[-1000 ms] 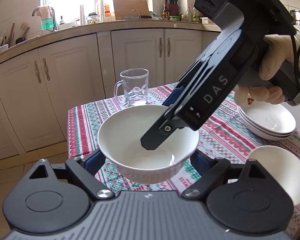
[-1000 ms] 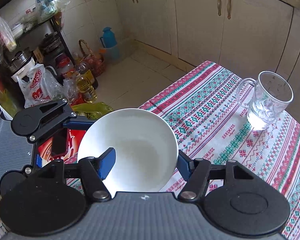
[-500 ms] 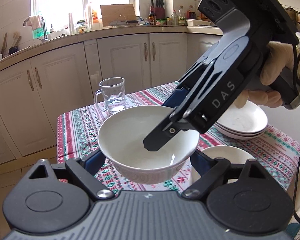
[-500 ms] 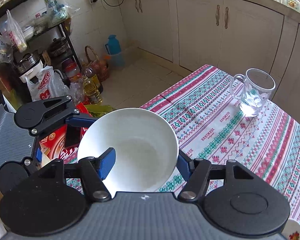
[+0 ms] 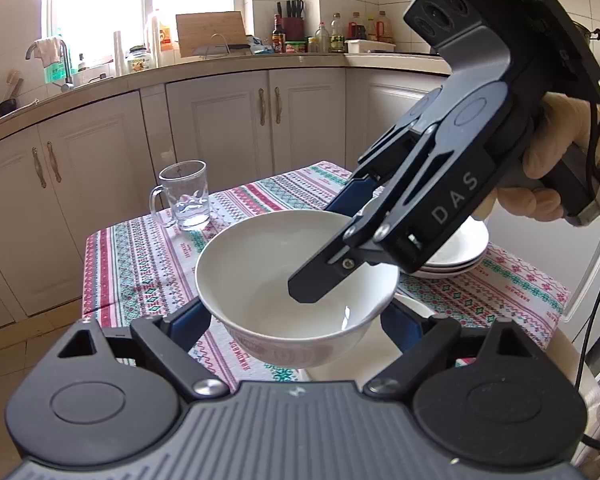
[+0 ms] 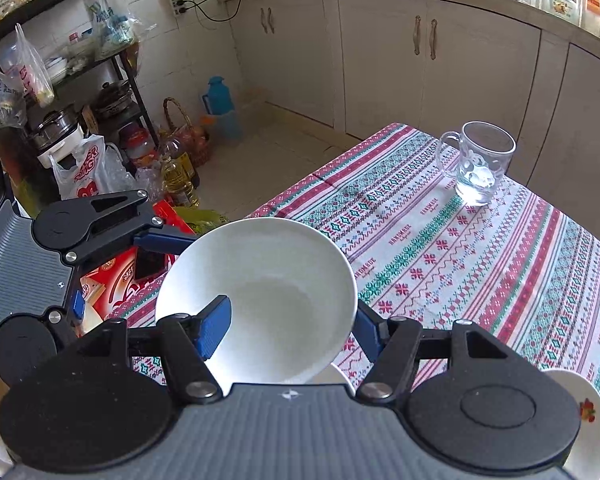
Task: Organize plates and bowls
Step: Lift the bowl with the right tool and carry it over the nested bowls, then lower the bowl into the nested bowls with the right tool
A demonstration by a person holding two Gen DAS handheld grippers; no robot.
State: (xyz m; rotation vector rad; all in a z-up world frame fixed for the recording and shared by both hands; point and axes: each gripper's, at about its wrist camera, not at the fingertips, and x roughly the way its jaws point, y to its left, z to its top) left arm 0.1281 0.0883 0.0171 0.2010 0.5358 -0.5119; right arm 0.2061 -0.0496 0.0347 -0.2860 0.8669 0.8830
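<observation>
White bowl (image 5: 296,292) in two-gripper hold, aloft.
Right gripper (image 6: 286,330) pinches its rim; left gripper (image 5: 296,320) brackets the body, closure uncertain. Second bowl (image 5: 414,306) directly beneath the fingers.

You've lifted the white bowl (image 5: 276,280) higher off the counter (image 6: 480,264): the glass mug (image 5: 184,196) and the stacked plates (image 5: 456,252) now sit farther off and lower in your left view. The second bowl (image 5: 414,306), once out to the right, has slid in beneath the carried one.
</observation>
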